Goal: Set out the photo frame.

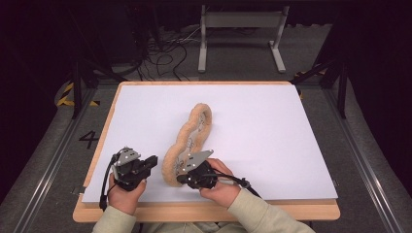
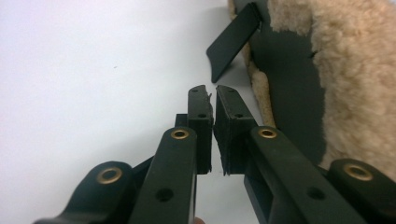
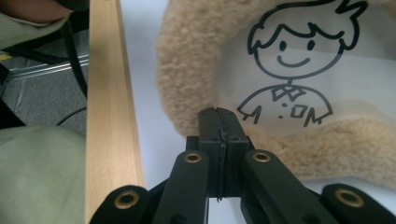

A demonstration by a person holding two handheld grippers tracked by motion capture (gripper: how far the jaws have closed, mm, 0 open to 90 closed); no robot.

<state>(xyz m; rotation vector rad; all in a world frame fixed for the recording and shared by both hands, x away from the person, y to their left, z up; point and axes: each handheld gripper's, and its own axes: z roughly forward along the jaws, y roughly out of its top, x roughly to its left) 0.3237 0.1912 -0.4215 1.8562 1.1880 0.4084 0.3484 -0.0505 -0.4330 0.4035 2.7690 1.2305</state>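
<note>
- Judging from the layout: taking hold of the near lobe of the tan, fleece-rimmed figure-eight piece [image 1: 206, 116] with clear panels bearing a line-drawn cartoon boy
- Lying flat on the white sheet [image 1: 267, 126] over the light wooden table [image 1: 204, 211], near lobe close to the front edge, far lobe angled away toward the middle
- Right gripper [image 1: 180, 178] at the near lobe, jaws fully closed pad to pad, tips against the inner edge of the fleece [image 3: 187, 70], no pile visibly caught between them
- Left gripper [image 1: 154, 162] just beside the lobe's outer edge, apart from it, jaws all but closed with only a hairline slit, holding nothing
- Worth opening the right jaws before anything else; closed tips can only nudge, and will likely skate over the pile
- Best to straddle the fleece rim itself, one pad on the inside and one on the outside, rather than the slick clear panel
- Closing firmly through the soft pile, since fleece compresses and a light pinch may slip out
- Bringing the left gripper [image 2: 213, 91] onto the facing stretch of rim [image 2: 355, 70] likewise opened, to steady or share the load
- Lifting slowly and low; floppy far lobe likely to drag and twist
- Keeping clear of the table's wooden edge [image 3: 109, 93] so nothing slides off the front
</note>
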